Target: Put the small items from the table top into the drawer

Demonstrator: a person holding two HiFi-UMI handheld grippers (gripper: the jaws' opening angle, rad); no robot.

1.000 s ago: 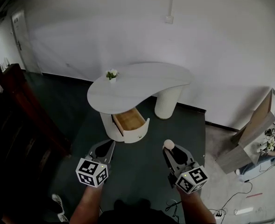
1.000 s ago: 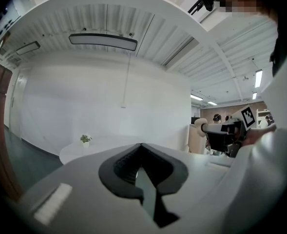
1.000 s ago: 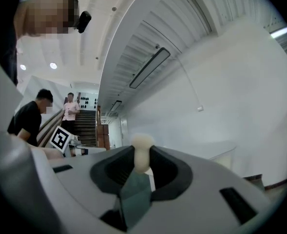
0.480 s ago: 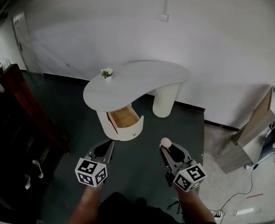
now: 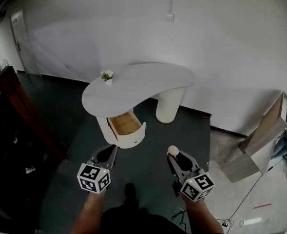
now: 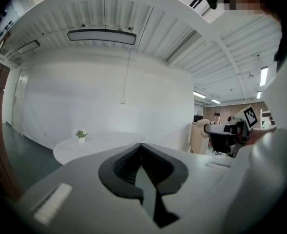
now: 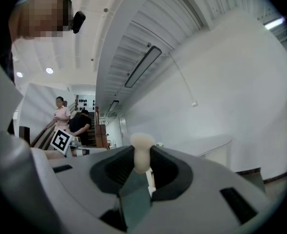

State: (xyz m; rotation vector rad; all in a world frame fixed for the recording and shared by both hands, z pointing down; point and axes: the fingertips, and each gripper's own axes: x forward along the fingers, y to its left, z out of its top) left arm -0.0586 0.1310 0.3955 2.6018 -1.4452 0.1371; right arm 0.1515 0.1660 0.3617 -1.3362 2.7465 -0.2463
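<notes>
A white curved table (image 5: 138, 82) stands by the wall, and its wooden drawer (image 5: 125, 125) is pulled open toward me. A small potted plant (image 5: 106, 75) sits on the table's left end and shows as the same plant (image 6: 81, 135) in the left gripper view. My right gripper (image 5: 174, 156) hangs above the dark floor, short of the table. It is shut on a cream, mushroom-shaped item (image 7: 142, 152), whose round head (image 5: 172, 150) pokes out past the fingertips. My left gripper (image 5: 110, 151) is level with it at the left, jaws together with nothing between them.
A dark wooden cabinet (image 5: 21, 116) lines the left side. A light wooden shelf unit (image 5: 262, 138) stands at the right, with cables (image 5: 243, 211) on the floor near it. People stand far back (image 7: 60, 116) in the right gripper view.
The table and drawer have slid a little left and up in the head view. Both grippers keep their places, the right one still holding the cream item.
</notes>
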